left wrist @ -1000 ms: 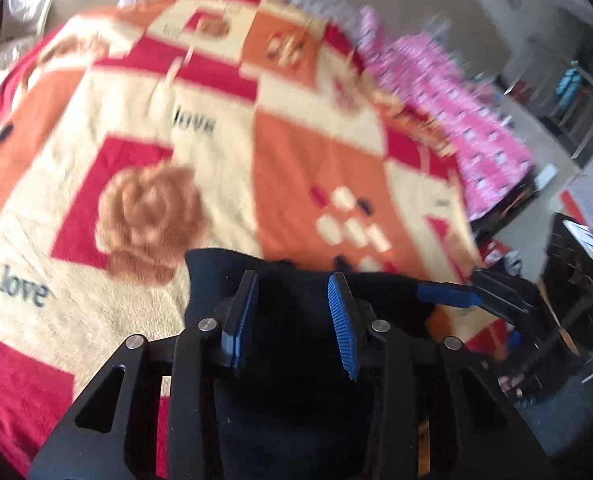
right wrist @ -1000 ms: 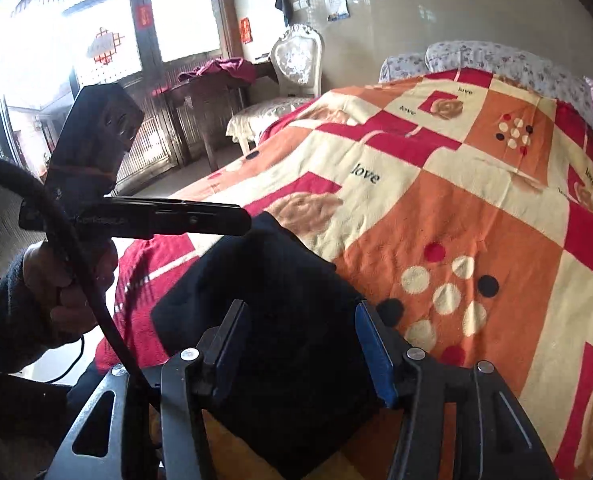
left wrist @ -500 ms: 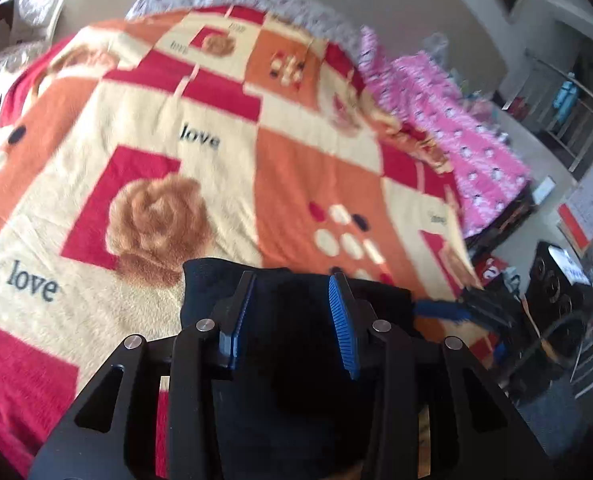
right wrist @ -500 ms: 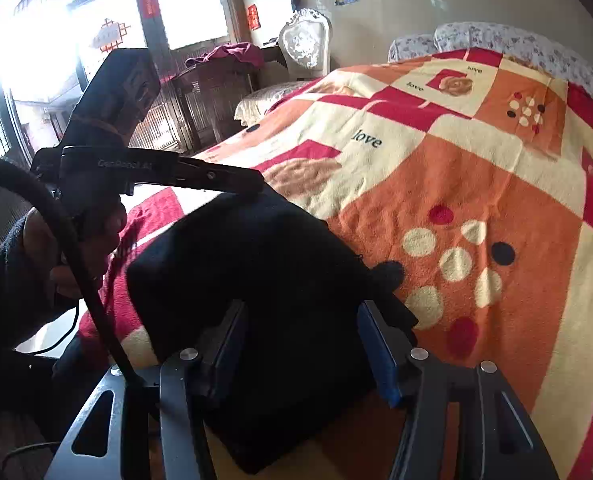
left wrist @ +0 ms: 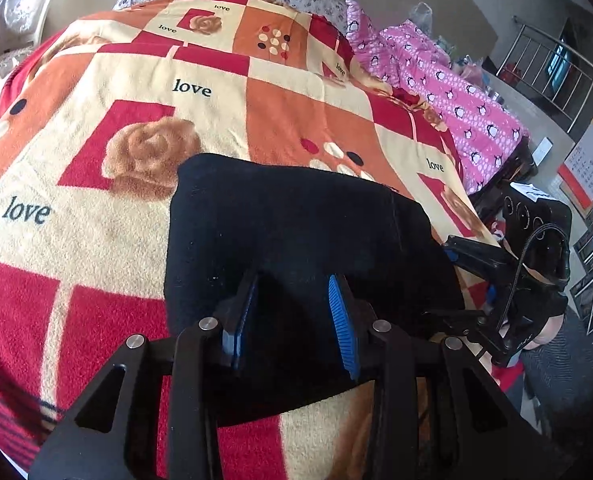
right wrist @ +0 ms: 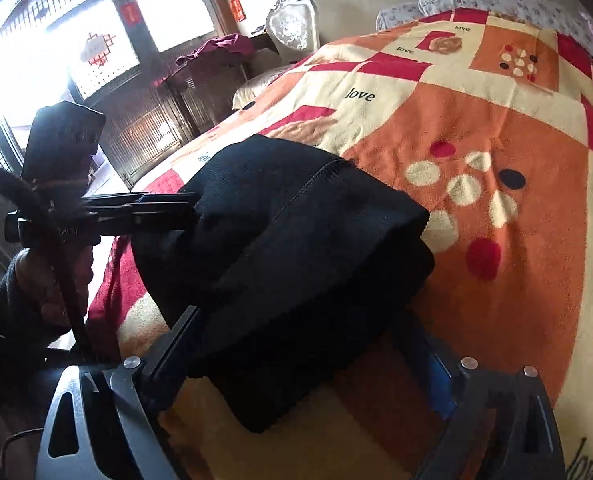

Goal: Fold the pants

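The black pants point(left wrist: 296, 232) lie folded in a thick bundle near the front edge of the bed, on a fleece blanket point(left wrist: 96, 240) of red, orange and cream squares (roses, dots, the word "love"); the left claw point(left wrist: 292, 320) stands spread over the bundle; the right claw point(right wrist: 308, 356) is spread wide around it; pink penguin bedding point(left wrist: 456, 96) lies along the far side; an ornate white chair point(right wrist: 292, 24) and latticed windows point(right wrist: 108, 40) stand beyond.
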